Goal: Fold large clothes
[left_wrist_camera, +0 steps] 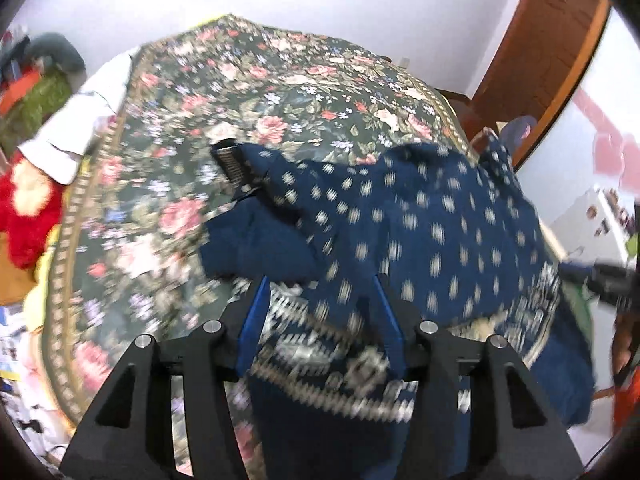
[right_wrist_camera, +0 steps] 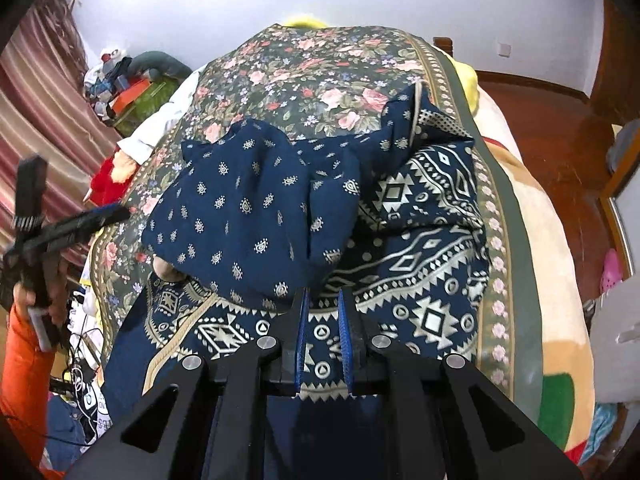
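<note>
The navy printed garment (right_wrist_camera: pixel 280 216) lies in a loose heap toward the near right part of the bed (right_wrist_camera: pixel 516 208), on a floral bedspread (right_wrist_camera: pixel 304 76). Its dotted section is thrown over a broad band of pale geometric trim (right_wrist_camera: pixel 424 280) that runs along the hem nearest the camera. It looks thin, soft and light: it drapes in deep folds, holds no shape, and would likely slip and sag wherever it is not supported. The woven trim looks a little firmer, so the hem corners and that border seem the best places to take hold, pinching through both layers so that the cloth does not slide out.

The right hand-held gripper (right_wrist_camera: pixel 324 308) has its blue-lined jaws set a little apart, with trim cloth lying between them; whether they actually pinch it I cannot tell. The left hand-held gripper (left_wrist_camera: pixel 320 296) is spread wider over the same garment near its edge, with blurred cloth between the jaws, apparently not clamped.
</note>
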Motion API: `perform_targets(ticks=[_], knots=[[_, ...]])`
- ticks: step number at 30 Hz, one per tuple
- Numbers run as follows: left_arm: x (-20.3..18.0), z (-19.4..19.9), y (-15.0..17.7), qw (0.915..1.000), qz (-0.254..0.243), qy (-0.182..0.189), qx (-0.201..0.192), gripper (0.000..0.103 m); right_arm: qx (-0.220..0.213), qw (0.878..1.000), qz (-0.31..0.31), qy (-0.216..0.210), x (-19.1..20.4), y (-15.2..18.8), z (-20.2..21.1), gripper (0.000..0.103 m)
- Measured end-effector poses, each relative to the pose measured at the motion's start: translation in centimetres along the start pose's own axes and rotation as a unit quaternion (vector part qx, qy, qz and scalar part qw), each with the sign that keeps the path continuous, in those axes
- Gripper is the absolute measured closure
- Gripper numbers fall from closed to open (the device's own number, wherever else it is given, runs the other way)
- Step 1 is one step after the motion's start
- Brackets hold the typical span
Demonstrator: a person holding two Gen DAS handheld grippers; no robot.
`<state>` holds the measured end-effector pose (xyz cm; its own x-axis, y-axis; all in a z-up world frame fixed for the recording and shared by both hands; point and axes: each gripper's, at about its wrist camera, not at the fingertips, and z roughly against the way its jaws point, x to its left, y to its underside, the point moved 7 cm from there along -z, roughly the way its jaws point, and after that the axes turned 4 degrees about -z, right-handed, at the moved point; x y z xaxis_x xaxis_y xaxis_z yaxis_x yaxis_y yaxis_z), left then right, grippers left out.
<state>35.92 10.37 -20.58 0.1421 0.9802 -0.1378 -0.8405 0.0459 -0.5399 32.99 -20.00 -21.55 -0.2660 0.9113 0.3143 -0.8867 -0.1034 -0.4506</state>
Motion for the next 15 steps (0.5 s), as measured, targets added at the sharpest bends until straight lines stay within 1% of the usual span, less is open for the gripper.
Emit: perform_targets(ticks=[2,3,5,8,10,11,13,15], knots=[[-0.2,-2.2,-1.4,0.9992,0.023,0.028,0.015,0.05,0.006,1.0,0.0,-0.002,0.2,-0.1,-0.5,0.092],[-0.2,-3.1,-1.9,0.9985,0.032,0.036,0.024,0.047,0.009,1.0,0.0,-0.003,0.2,-0.1,-0.8,0.092],[-0.2,-5.4,-2.8,0.996,0.055,0.056,0.043,0.046,0.015,1.0,0.0,-0.002,0.1,-0.1,-1.2,0.092],[-1.0,-8.2,-3.3,0.9911,0.072,0.085,0.073,0.046,0.021,1.0,-0.009,0.001,-0.5,0.0,-1.7,0.092],[-1.8,-9.2,-3.1,0.989,0.073,0.099,0.082,0.047,0.023,1.0,-0.017,0.004,-1.2,-0.1,-1.9,0.092],[-2.4,-9.4,-3.1,0.9898,0.063,0.097,0.083,0.051,0.022,0.999,-0.022,0.007,-1.6,-0.1,-1.9,0.092],[-3.7,-9.0,-3.2,0.9935,0.032,0.081,0.072,0.083,0.02,0.999,-0.027,0.015,-2.4,-0.2,-1.9,0.092],[-4.9,-8.0,-3.2,0.9958,0.005,0.07,0.059,0.096,0.019,0.999,-0.033,0.016,-2.9,-0.2,-1.7,0.092]])
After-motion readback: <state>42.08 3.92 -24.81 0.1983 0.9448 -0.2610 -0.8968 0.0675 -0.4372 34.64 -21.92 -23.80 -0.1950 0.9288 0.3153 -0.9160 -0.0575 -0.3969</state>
